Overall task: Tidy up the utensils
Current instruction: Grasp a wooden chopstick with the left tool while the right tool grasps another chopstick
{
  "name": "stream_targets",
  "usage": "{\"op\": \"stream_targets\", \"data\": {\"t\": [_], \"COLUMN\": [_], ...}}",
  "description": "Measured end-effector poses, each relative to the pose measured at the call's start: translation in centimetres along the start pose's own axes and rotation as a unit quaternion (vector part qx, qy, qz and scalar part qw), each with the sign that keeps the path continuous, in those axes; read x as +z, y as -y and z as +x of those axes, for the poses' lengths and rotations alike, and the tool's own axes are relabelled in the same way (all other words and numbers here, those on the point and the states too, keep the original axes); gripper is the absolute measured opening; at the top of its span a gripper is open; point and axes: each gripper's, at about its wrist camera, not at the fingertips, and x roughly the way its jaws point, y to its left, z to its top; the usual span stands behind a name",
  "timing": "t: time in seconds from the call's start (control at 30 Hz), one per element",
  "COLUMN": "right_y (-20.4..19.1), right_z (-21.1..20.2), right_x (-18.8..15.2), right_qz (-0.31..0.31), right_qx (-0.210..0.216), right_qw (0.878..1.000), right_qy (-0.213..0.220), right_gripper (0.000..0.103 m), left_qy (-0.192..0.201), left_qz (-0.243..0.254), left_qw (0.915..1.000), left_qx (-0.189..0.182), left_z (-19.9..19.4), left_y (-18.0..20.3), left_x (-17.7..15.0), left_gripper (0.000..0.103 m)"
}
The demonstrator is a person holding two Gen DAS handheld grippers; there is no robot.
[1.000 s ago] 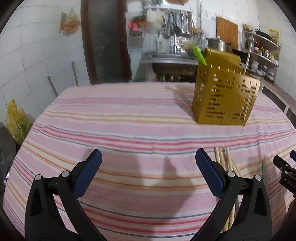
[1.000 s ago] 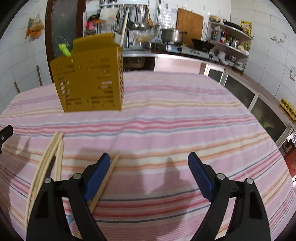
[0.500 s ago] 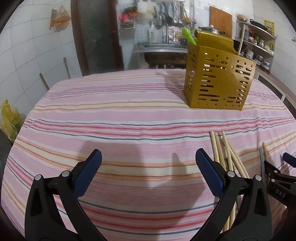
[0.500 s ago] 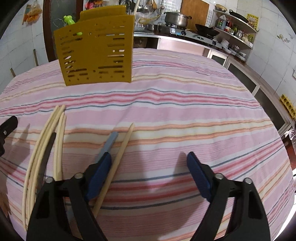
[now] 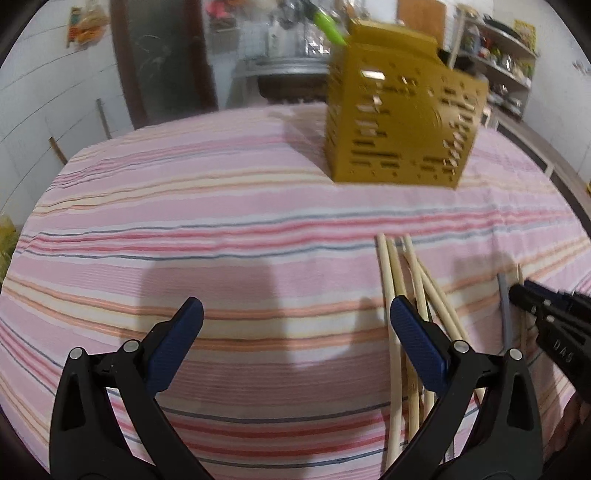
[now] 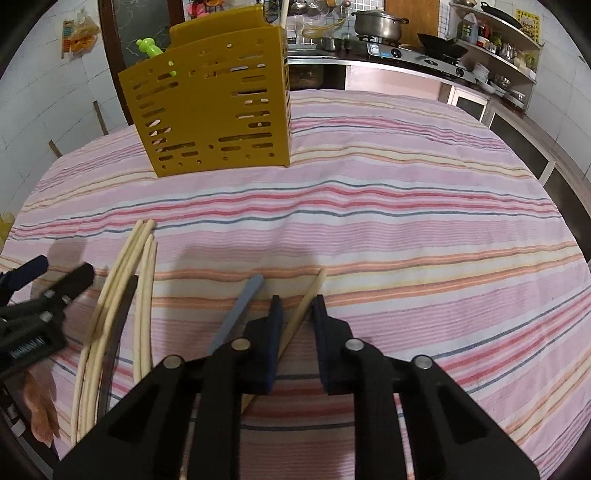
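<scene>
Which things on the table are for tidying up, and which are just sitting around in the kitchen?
For the job:
- chopsticks
- single chopstick, between the right gripper's closing jaws
- grey stick
- yellow holder
- left gripper, open

Just there:
- tablecloth
- pot
- wok

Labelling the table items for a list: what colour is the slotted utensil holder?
Mustard yellow; the utensil holder shows sharpest in the right wrist view.
</scene>
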Motion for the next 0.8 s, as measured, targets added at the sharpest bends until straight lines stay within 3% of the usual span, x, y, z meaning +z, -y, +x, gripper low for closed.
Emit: {"op": "stream_targets", "data": {"t": [0.63,0.8], "right_y": [-0.1,-0.6], "right_z": [-0.1,0.1], "right_x": [-0.1,0.3], "right_qz": [-0.005,0.001], "right_qx": [-0.011,-0.027], "right_qw": [1.0,1.0], "right_qy": [0.009,0.002], "right_gripper": [0.018,0.018], "left_qy": [-0.02,-0.031], "left_qz": [0.018,0.031], "left_qw": [0.9995,0.999], "left_qx": [-0.015,-0.009], "left_z": [0.7,1.5], "left_y": [0.6,1.7], "left_x": [-0.6,0.4], "left_gripper": [0.097,0.081]}}
